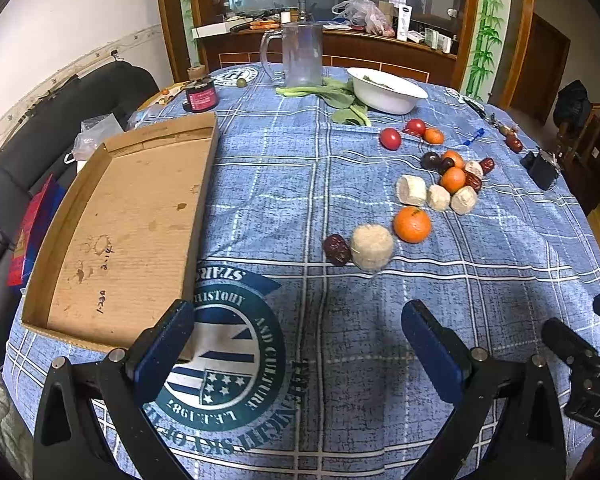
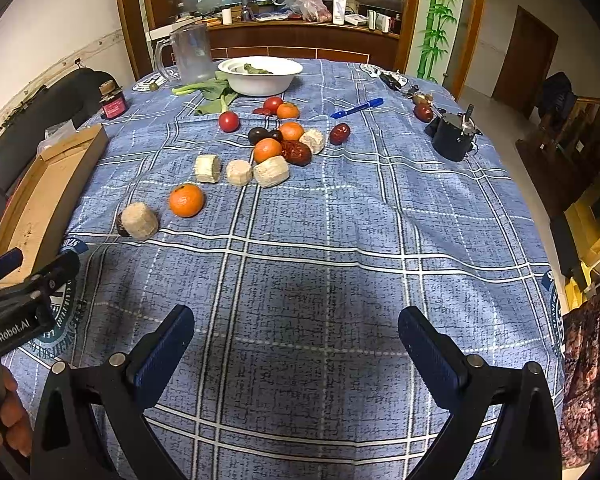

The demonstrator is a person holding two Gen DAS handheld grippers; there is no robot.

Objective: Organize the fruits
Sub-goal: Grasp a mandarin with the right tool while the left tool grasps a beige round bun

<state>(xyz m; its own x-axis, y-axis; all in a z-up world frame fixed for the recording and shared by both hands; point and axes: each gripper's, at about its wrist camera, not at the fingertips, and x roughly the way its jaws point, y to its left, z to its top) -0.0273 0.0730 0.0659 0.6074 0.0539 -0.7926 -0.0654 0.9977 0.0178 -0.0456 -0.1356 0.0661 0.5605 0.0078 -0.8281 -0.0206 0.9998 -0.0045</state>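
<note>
- Left gripper (image 1: 298,334): fingers spread wide, holding nothing, low over the near table edge. Right gripper (image 2: 296,338): fingers likewise wide apart and empty, just right of the left one.
- Table (image 2: 340,240): round, covered with a blue plaid cloth printed with round emblems.
- Cardboard tray (image 1: 128,220) lies on the near-left part of the table; nothing inside it that I can see.
- Nearest fruit: a dried red date (image 1: 337,249) touching a pale cut chunk (image 1: 371,246), with an orange (image 1: 412,224) just beside them on the right.
- Farther on: three more pale chunks (image 2: 239,172) in a row, then a loose cluster of oranges, dates and dark round fruit (image 2: 284,142); beyond it, two tomatoes (image 2: 229,121).
- Progress, judged: sorting not started; every fruit sits on the cloth. If the tray is the target, all pieces remain to be moved.
- Far side: white bowl (image 2: 260,75), leafy greens, clear pitcher (image 2: 188,56), small dark jar (image 2: 113,102), blue pen (image 2: 357,108).
- Room: wood-framed glass partition with a cluttered counter behind; dark sofa on the left.
</note>
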